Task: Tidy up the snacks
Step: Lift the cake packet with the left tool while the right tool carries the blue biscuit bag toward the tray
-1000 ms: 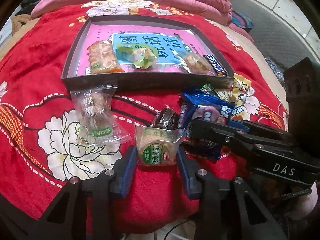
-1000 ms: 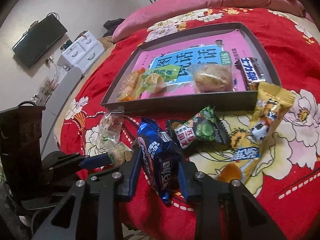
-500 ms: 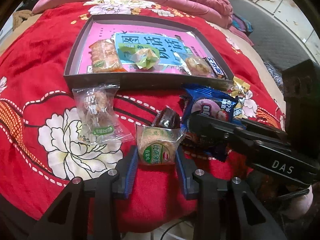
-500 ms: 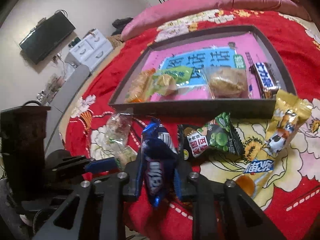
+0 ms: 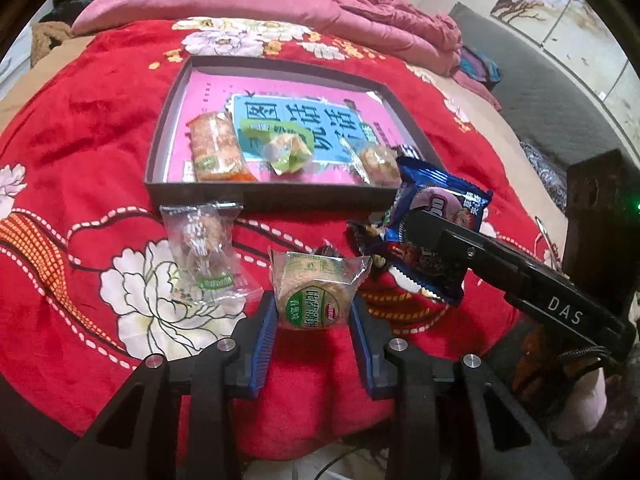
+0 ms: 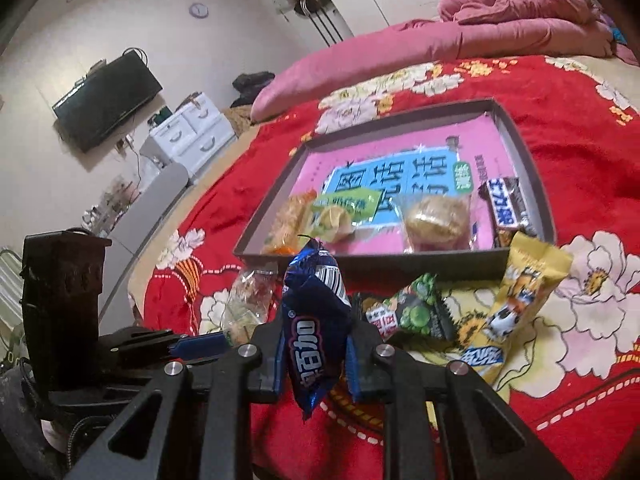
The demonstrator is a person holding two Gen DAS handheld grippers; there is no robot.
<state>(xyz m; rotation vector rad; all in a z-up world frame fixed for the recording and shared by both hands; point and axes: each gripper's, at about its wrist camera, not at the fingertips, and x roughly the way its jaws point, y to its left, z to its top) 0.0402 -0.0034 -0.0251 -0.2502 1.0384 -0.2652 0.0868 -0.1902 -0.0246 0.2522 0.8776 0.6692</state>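
Your left gripper [image 5: 313, 316] clamps the round green-labelled cake [image 5: 314, 294], label facing you, just right of the clear packet [image 5: 202, 254]. Your right gripper [image 6: 316, 364] has just squeezed shut on the blue snack pack [image 6: 316, 336], its long axis upright, near the tray's [image 6: 400, 266] front wall.

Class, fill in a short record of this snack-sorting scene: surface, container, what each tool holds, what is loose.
surface: red floral blanket
container: dark tray with four snacks inside
left tool: shut on round green-label cake
right tool: shut on blue packet
loose beside tray: clear-wrapped snack, green pea packet, yellow packet
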